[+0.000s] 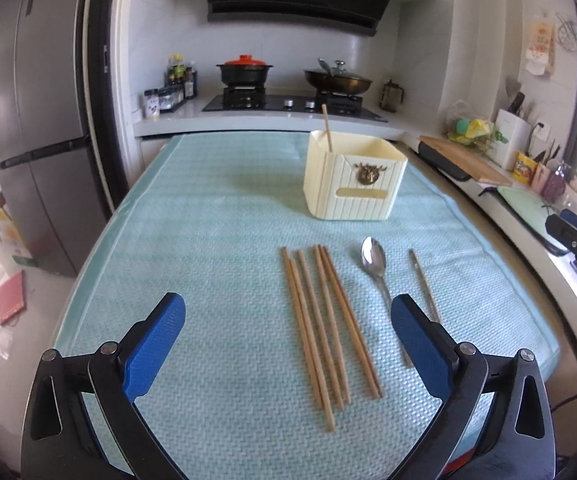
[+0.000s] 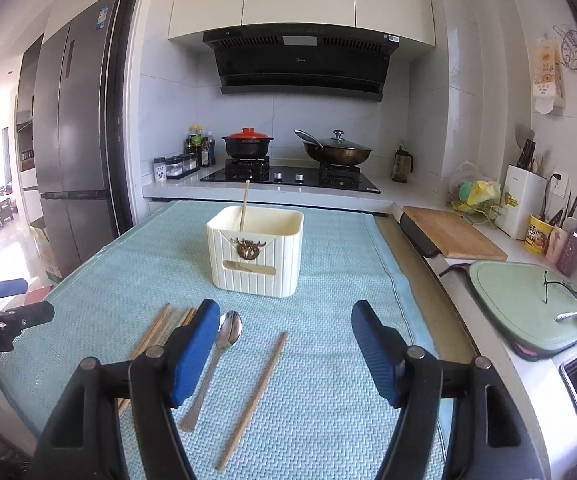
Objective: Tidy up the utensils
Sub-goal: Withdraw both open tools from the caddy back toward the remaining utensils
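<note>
A cream utensil holder (image 1: 353, 178) (image 2: 255, 251) stands on the light blue mat (image 1: 208, 240) (image 2: 328, 280), one wooden chopstick (image 1: 327, 127) (image 2: 244, 205) upright in it. Several wooden chopsticks (image 1: 320, 328) (image 2: 156, 330) lie side by side in front of it. A metal spoon (image 1: 374, 262) (image 2: 224, 344) lies to their right, and a single chopstick (image 1: 422, 280) (image 2: 254, 396) further right. My left gripper (image 1: 288, 322) hovers open above the near ends of the bundle, nothing between its blue pads. My right gripper (image 2: 284, 326) is open over the single chopstick, its left finger (image 2: 192, 352) partly covering the spoon.
Behind the mat are a stove (image 2: 288, 178) with a red-lidded pot (image 2: 247, 145) and a wok (image 2: 336, 152), and condiment bottles (image 2: 198, 150). A wooden board (image 2: 452, 236), a green board (image 2: 528, 308) and a knife block (image 2: 522, 200) line the right counter. A fridge (image 1: 36, 128) stands left.
</note>
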`<state>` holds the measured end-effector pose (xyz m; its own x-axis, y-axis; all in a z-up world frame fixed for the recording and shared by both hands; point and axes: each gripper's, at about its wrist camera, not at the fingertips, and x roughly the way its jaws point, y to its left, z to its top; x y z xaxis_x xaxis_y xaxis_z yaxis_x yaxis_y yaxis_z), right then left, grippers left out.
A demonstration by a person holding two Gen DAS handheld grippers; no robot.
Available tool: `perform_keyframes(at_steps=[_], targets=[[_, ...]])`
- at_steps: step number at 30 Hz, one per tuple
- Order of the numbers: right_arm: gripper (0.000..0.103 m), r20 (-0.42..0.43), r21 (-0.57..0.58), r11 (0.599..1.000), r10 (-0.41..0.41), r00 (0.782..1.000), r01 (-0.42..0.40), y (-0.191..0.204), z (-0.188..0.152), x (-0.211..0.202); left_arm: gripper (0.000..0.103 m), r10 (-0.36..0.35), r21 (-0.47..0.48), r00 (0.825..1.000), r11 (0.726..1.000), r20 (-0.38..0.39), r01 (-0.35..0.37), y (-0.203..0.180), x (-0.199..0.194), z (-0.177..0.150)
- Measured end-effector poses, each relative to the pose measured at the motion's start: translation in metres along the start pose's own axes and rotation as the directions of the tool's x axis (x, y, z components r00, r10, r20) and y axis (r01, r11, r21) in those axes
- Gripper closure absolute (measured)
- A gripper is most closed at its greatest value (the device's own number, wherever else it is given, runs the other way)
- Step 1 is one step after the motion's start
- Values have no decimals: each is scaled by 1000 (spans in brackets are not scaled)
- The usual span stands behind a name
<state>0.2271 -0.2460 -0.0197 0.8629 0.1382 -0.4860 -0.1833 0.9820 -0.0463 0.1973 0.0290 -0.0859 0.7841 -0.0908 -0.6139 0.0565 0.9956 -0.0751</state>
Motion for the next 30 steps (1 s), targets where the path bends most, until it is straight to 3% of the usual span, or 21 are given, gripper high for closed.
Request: perform_keyframes(at_steps=[6, 11, 30], targets=[[33, -9, 9, 1000, -23, 1000, 23, 1, -29, -12, 1, -116, -62, 993, 991, -17, 115, 10, -7, -18], [33, -61, 17, 1000, 0, 998, 1, 6, -49, -6, 1, -87, -78, 996, 993, -15, 85, 9, -6, -22], [33, -131, -37, 997, 65, 989, -71, 36, -79, 14, 1, 0, -37, 999, 999, -40, -1, 1, 17, -36]])
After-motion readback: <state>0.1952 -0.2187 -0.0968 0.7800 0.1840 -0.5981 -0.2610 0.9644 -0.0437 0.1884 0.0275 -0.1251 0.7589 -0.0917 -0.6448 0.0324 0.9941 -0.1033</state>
